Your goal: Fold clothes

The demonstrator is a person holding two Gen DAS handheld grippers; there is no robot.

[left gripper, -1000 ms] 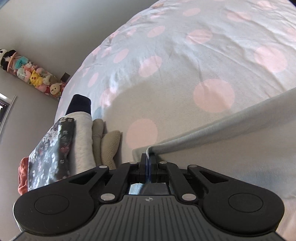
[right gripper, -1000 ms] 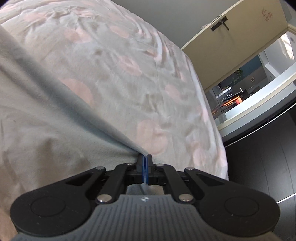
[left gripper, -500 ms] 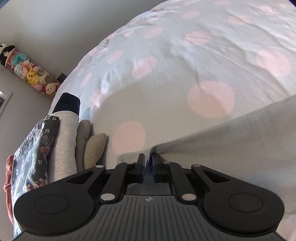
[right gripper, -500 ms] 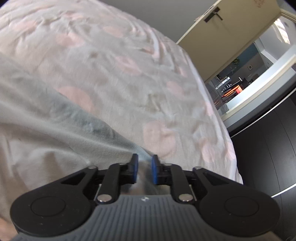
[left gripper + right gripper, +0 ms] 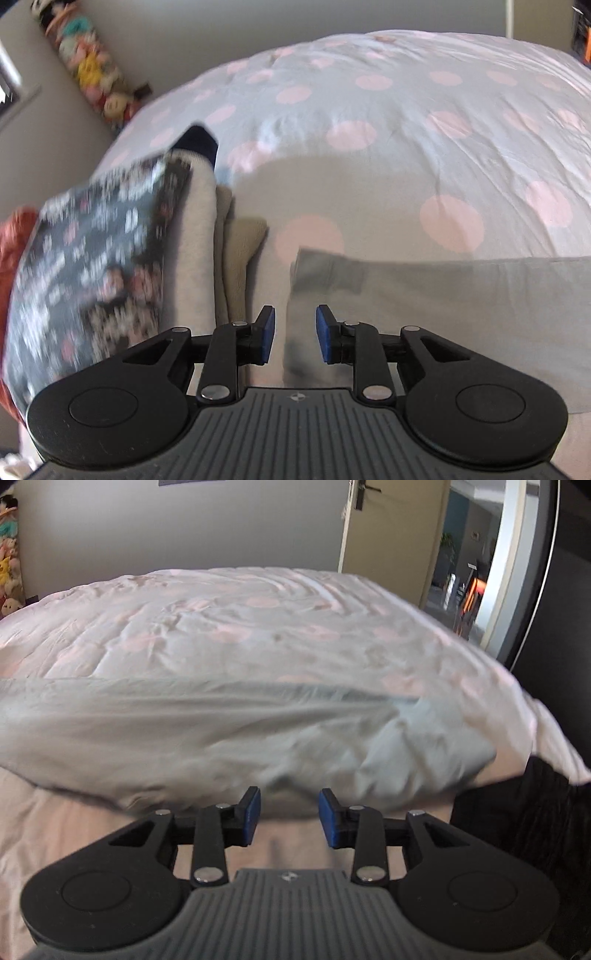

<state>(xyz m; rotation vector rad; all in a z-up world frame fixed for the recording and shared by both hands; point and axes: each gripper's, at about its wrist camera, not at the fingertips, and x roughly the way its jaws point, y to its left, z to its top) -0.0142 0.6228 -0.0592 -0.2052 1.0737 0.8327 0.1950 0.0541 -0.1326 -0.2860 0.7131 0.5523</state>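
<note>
A pale grey garment lies flat on the pink-dotted bed cover; its left corner sits just ahead of my left gripper. That gripper's jaws are opening, with nothing pressed between the blue pads. In the right wrist view the same grey garment lies in a rumpled band across the bed, its near edge just beyond my right gripper. The right jaws are opening too, and the gap between them holds no cloth.
A stack of folded clothes, topped by a dark patterned piece, stands left of the garment. Plush toys hang on the wall behind. An open door and dark floor lie right of the bed. A dark cloth hangs at the bed's right edge.
Both grippers were shut on the grey garment's edge, then let it go and opened. Both have pulled back and rolled level, and the garment now lies on the bed.
</note>
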